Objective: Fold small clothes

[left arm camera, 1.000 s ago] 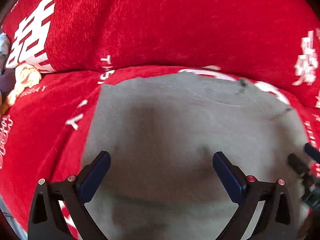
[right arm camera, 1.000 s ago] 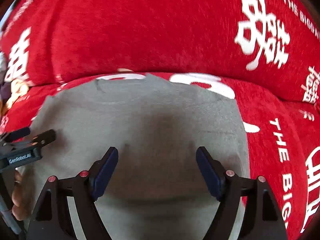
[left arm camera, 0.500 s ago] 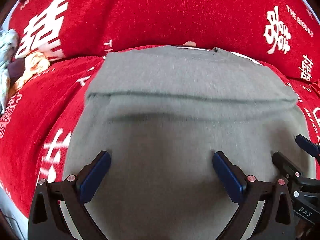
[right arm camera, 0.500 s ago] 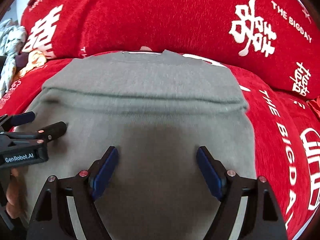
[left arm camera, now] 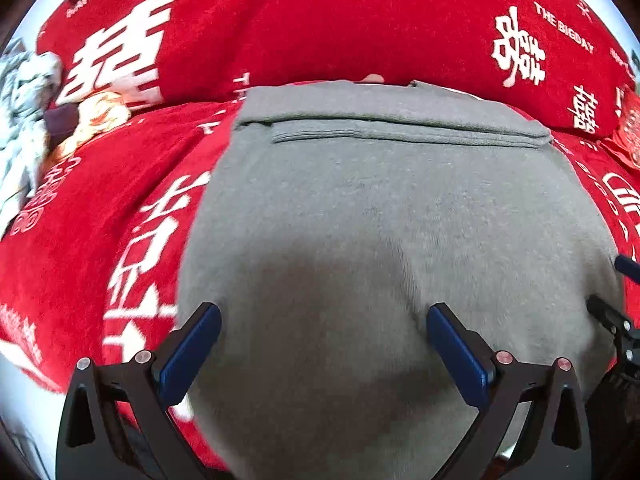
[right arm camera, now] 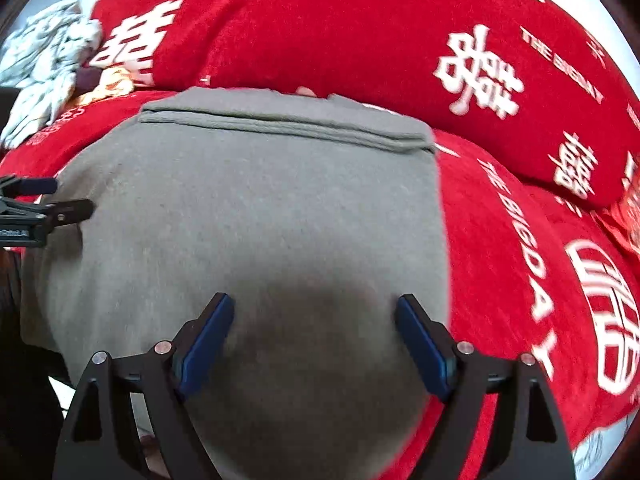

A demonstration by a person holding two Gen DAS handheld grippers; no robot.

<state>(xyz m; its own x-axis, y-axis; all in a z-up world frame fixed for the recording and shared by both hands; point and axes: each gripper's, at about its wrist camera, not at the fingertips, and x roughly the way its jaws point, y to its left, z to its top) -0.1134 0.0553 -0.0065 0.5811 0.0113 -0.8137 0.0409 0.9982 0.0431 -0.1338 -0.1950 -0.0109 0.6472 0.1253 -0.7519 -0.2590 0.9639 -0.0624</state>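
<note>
A grey garment (left arm camera: 384, 216) lies flat on the red blanket (left arm camera: 100, 200), with a folded layer and a hem line across its far end (left arm camera: 400, 128). My left gripper (left arm camera: 323, 312) hovers over the garment's near left part, jaws wide open and nothing between the blue pads. My right gripper (right arm camera: 315, 301) hovers over the near right part of the garment (right arm camera: 260, 200), also open and empty. Each gripper shows at the edge of the other's view: the right gripper (left arm camera: 616, 320) and the left gripper (right arm camera: 40, 208).
A big red cushion (left arm camera: 340, 20) with white characters rises right behind the garment. A heap of pale and orange clothes (right arm camera: 48, 64) lies at the far left. A red packet (left arm camera: 628, 132) sits at the far right. The blanket's edge shows at bottom left.
Both grippers have drawn back toward the near side, still open. More of the garment has come into view, including the folded band at its far end. The clothes heap now shows at left.
</note>
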